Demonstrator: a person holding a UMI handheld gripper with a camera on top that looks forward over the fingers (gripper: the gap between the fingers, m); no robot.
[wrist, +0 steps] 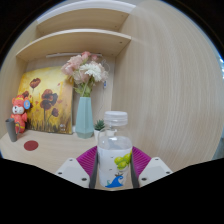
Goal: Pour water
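Note:
A clear plastic water bottle (114,152) with a white cap and a label bearing green fruit and a blue figure stands upright between my fingers. My gripper (113,166) is shut on the bottle, both purple pads (88,161) pressing its sides. The bottle's base is hidden below the fingers, so I cannot tell whether it rests on the wooden table (50,148). No cup or other vessel shows.
Beyond the bottle stand a pale blue vase (85,115) of pink and white flowers, a painting of poppies (47,104) leaning on the wall, a small toy figure (19,113) and a red coaster (31,145). A wooden shelf (75,40) hangs above.

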